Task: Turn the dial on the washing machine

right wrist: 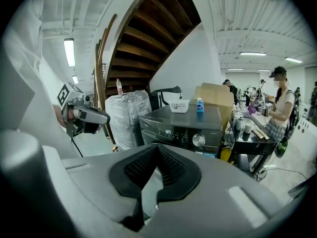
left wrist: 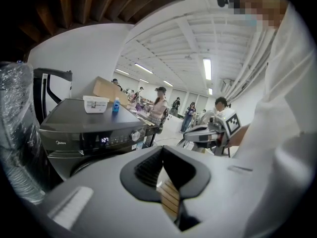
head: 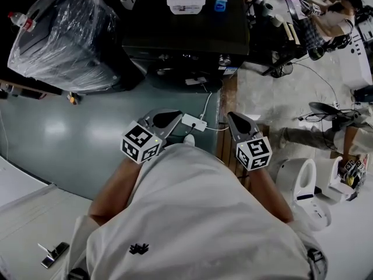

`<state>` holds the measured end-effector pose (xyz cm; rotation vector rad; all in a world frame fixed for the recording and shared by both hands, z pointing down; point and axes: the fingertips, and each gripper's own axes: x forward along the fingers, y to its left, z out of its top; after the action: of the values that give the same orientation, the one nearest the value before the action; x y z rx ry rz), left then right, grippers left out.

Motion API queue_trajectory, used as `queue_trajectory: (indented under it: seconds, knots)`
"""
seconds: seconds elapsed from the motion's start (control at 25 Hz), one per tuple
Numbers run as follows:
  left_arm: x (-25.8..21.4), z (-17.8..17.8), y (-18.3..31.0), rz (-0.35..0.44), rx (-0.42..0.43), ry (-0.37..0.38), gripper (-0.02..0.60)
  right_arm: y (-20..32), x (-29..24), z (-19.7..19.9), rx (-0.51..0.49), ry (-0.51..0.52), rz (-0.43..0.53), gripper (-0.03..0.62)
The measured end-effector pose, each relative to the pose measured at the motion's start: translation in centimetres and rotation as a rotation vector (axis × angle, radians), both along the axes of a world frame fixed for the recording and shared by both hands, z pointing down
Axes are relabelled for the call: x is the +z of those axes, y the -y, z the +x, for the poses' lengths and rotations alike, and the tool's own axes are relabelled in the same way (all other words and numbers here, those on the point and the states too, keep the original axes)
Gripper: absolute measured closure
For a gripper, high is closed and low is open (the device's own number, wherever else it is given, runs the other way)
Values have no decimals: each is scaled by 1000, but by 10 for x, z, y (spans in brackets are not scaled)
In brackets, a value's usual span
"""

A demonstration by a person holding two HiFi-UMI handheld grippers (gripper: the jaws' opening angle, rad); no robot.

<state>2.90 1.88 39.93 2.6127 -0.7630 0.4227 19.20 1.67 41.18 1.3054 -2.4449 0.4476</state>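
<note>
While the person stands back from the washing machine (head: 175, 34), both tools hang in the air in front of it, well apart from its front panel. The left hand-held gripper (head: 168, 118) has its jaws together on nothing, and the right hand-held gripper (head: 238, 121) is likewise closed and empty. The dial (right wrist: 198, 141) sits untouched on the machine's front panel, toward the right end as seen facing it. On the machine's top stand a white container (head: 186, 3) and a blue bottle (head: 220, 3).
</note>
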Motion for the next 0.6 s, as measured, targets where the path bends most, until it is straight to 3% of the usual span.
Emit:
queue_trajectory:
  seconds: [0.6]
  knots:
    - [6,-6,2,-17,9,6,525,3,1,-12,-13,15,-3,592]
